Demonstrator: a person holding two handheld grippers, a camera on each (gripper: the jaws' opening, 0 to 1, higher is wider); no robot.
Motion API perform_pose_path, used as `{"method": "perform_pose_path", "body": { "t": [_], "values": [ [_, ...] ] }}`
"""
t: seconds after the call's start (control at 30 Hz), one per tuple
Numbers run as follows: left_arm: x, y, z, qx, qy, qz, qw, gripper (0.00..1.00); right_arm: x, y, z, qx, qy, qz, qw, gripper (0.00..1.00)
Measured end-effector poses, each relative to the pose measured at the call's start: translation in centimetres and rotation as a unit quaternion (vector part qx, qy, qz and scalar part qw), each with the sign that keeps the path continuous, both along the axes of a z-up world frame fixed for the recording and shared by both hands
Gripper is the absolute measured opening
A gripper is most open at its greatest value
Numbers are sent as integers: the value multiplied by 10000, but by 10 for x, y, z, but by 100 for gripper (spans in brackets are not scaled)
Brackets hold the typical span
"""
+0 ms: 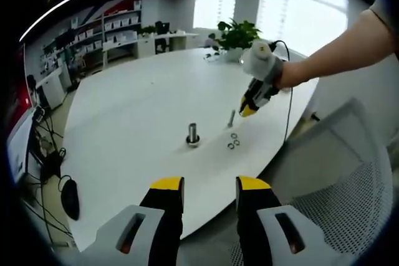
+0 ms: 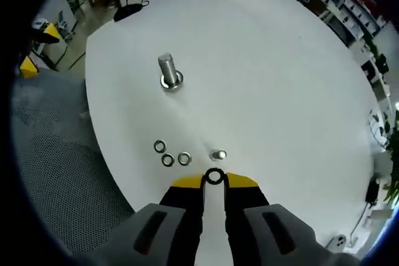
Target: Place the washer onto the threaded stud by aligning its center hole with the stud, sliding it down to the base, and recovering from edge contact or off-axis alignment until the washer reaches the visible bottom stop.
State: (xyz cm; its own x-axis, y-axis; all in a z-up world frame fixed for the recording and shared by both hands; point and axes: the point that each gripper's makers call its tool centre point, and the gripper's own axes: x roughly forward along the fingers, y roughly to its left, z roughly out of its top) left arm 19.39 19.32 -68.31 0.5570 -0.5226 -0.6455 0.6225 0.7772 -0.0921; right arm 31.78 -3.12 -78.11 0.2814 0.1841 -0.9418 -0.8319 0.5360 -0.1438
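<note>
A steel threaded stud [image 2: 166, 66] stands upright on the white table [image 2: 262, 73], with a washer lying round its base [image 2: 173, 81]. My right gripper [image 2: 214, 182] is shut on a dark washer [image 2: 214, 177], pinched between its yellow tips, well short of the stud. Three loose washers [image 2: 168, 155] lie just ahead of it, beside a short bolt [image 2: 217, 154]. In the left gripper view the stud [image 1: 192, 133] stands mid-table and the right gripper [image 1: 248, 111] hovers above the short bolt [image 1: 231, 118] and washers [image 1: 234, 141]. My left gripper [image 1: 210, 185] is open, off the table's near edge.
A grey mesh chair [image 1: 349, 197] sits by the table edge near the left gripper [image 2: 38, 48]. A potted plant [image 1: 237, 32] stands at the table's far end. Shelves and desks line the room beyond. A dark object and cables lie on the floor [image 1: 70, 197].
</note>
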Motion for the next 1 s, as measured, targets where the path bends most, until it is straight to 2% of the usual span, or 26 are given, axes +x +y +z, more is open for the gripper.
{"method": "perform_pose_path", "body": {
  "t": [0.2, 0.4, 0.83, 1.0],
  "values": [
    [0, -1, 0, 0, -1, -30, 10000, 31, -4, 6, 2, 50, -35, 90, 9999, 13],
    [1, 0, 1, -28, -17, 14, 10000, 31, 6, 10, 10, 97, -286, 187, 9994, 13],
    [1, 1, -1, 14, 11, 38, 10000, 31, 13, 13, 1, -31, -178, 214, 9996, 13],
    [1, 2, -1, 12, 18, 44, 10000, 31, 12, 13, -5, -66, -43, 283, 9996, 13]
  ]
}}
